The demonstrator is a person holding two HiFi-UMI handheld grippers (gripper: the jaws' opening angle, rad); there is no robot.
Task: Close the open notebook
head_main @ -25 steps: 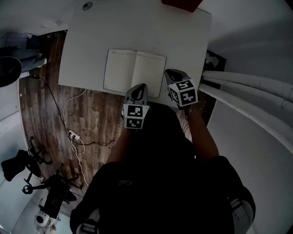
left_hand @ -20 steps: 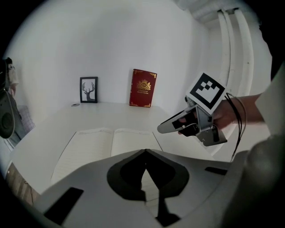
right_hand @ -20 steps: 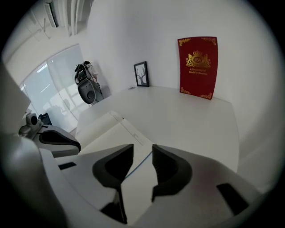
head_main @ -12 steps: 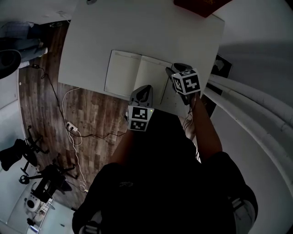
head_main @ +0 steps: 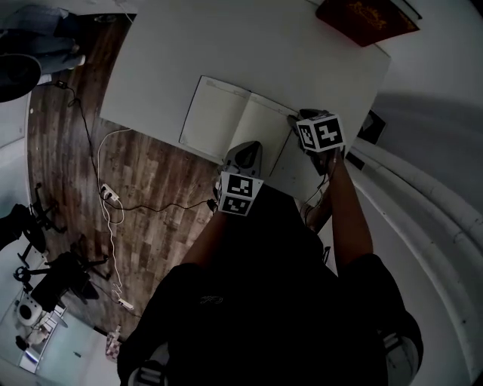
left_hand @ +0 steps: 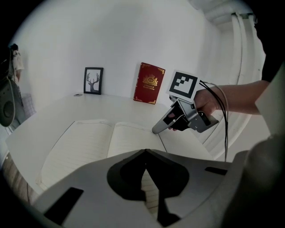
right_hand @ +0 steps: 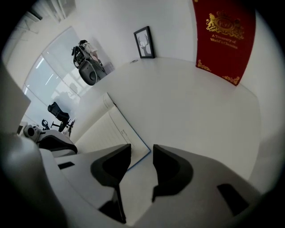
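Observation:
The open notebook (head_main: 226, 121) lies flat on the white table (head_main: 166, 68), both lined pages up. My right gripper (head_main: 293, 119) hovers at the right page's far outer corner, pointing steeply down. Its jaws have just been opening and stand open; in the right gripper view that blue-edged corner (right_hand: 141, 149) lies below the gap (right_hand: 141, 153), not pinched. The left gripper view shows the notebook (left_hand: 89, 144) with the right gripper (left_hand: 156, 129) at its edge. My left gripper (head_main: 247, 147) is shut and empty over the near edge of the right page.
A red book (head_main: 366, 19) leans against the wall at the table's far side, with a small framed deer picture (left_hand: 93, 80) left of it. White pipes (head_main: 430, 211) run along the right. Cables (head_main: 113, 203) lie on the wooden floor left of the table.
My right gripper has moved forward along the notebook's right edge to its far corner and tipped downward. The left gripper has shifted only slightly. The notebook has stayed open.

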